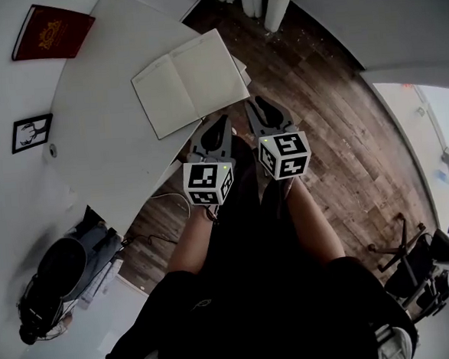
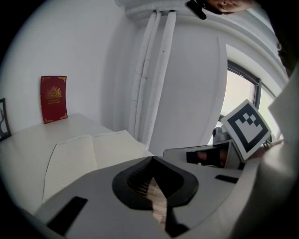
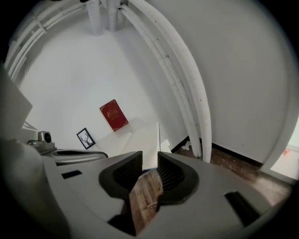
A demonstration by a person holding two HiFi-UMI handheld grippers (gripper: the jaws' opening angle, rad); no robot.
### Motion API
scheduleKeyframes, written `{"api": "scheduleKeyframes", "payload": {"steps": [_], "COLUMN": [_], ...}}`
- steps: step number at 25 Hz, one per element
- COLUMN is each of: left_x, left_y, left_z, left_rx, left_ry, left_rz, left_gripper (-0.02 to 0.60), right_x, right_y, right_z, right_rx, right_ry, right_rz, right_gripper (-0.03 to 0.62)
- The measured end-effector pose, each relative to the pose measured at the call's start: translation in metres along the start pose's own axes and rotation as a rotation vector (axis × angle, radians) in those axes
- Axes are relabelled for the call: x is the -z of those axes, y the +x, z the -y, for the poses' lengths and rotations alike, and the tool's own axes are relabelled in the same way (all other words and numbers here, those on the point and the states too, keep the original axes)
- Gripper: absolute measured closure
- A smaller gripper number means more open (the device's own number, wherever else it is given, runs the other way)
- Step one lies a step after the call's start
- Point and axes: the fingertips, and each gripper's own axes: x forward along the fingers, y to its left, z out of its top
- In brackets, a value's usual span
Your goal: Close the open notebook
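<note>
Centrally, near the head view's top, the open cream-paged notebook (image 1: 191,81) lies flat on the white worktop (image 1: 99,145). Just below it, the left claw (image 1: 222,123) is pinched together and empty, while the right claw (image 1: 260,103) stands narrowly parted and empty.

The notebook (image 1: 191,81) lies open and flat, pages up, on the far right part of the white table (image 1: 106,137), close to the right edge. Both pages are pale cream and faintly ruled. The centre crease runs diagonally, and the whole book sits askew to the table's sides.
</note>
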Motion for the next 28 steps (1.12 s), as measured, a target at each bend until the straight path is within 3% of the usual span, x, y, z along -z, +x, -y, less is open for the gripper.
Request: {"api": "scheduleKeyframes", "payload": {"steps": [16,28], "left_x": [0.008,0.012], "left_y": [0.009,0.018], "left_z": [0.002,0.015], "left_rx": [0.033,0.066], "left_ry": [0.050,0.081], "left_rz": [-0.059,-0.096], "left_gripper": [0.578,0.578], "right_x": [0.024,0.031], "right_y": [0.027,0.033], "right_z": [0.017,0.022], "right_rx": [-0.015,-0.206], "right_ry": [0.271,0.550], "right_rz": [0.023,0.128], "right_gripper": [0.480,0.479]}}
